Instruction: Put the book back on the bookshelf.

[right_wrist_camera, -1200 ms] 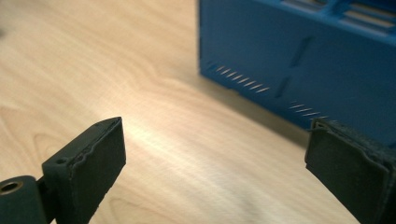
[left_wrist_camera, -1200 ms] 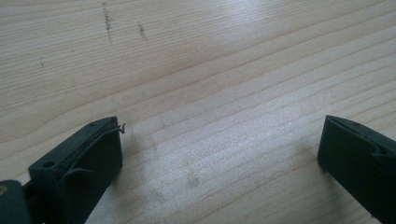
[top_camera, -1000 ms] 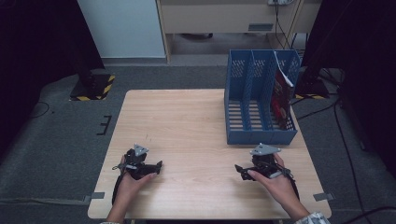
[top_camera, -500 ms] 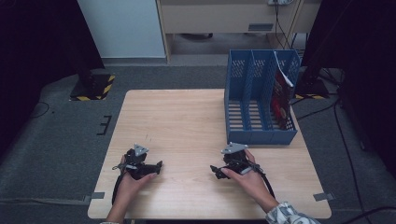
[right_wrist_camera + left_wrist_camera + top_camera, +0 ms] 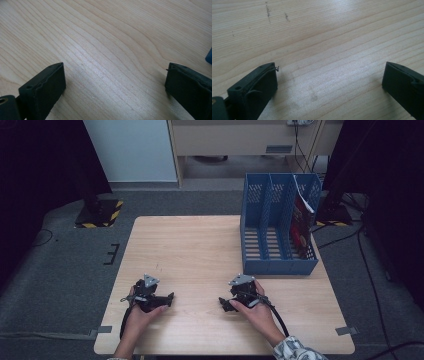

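My left gripper (image 5: 148, 296) rests low over the near left part of the wooden table (image 5: 190, 250), held by a hand, jaws wide apart. In the left gripper view, the left gripper (image 5: 329, 82) has only bare wood between its jaws. My right gripper (image 5: 241, 296) sits near the table's front middle, also held by a hand and open. In the right gripper view, the right gripper (image 5: 115, 82) likewise has nothing but wood grain between its jaws. Neither holds anything.
A blue three-slot file holder (image 5: 277, 265) stands at the table's right side, just beyond my right gripper. A red and black book (image 5: 300, 222) leans in its rightmost slot. Grey floor surrounds the table, and dark stands flank it.
My right gripper has slid left from the table's near right toward the front middle. The left gripper has stayed put.
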